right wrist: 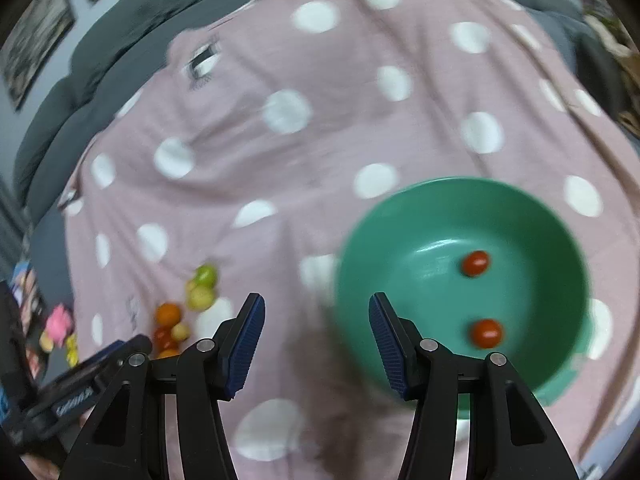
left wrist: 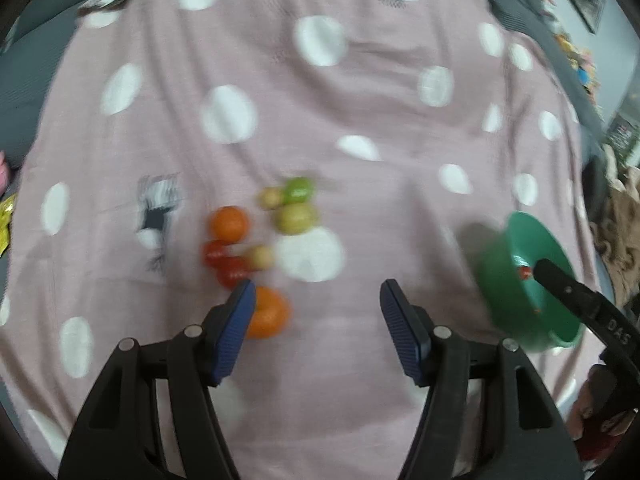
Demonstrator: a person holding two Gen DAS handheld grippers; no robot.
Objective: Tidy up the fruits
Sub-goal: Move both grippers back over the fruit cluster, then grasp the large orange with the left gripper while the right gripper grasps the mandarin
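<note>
A cluster of small fruits lies on the pink dotted cloth: an orange (left wrist: 228,223), red tomatoes (left wrist: 224,262), a green fruit (left wrist: 298,190), yellowish ones (left wrist: 295,219) and a second orange (left wrist: 267,313) right by my left gripper's left finger. My left gripper (left wrist: 318,294) is open with only cloth between its fingers. The green bowl (left wrist: 524,280) sits to the right. In the right wrist view the green bowl (right wrist: 404,240) holds two red tomatoes (right wrist: 475,263) (right wrist: 486,333). My right gripper (right wrist: 317,308) is open and empty at the bowl's left rim. The fruit cluster (right wrist: 188,312) shows far left.
The pink cloth (left wrist: 320,100) with white dots covers a grey couch (right wrist: 120,32). The other gripper's black body (left wrist: 580,300) reaches over the bowl. Toys and clutter (right wrist: 56,332) lie at the cloth's left edge. Framed pictures (right wrist: 36,40) hang on the wall.
</note>
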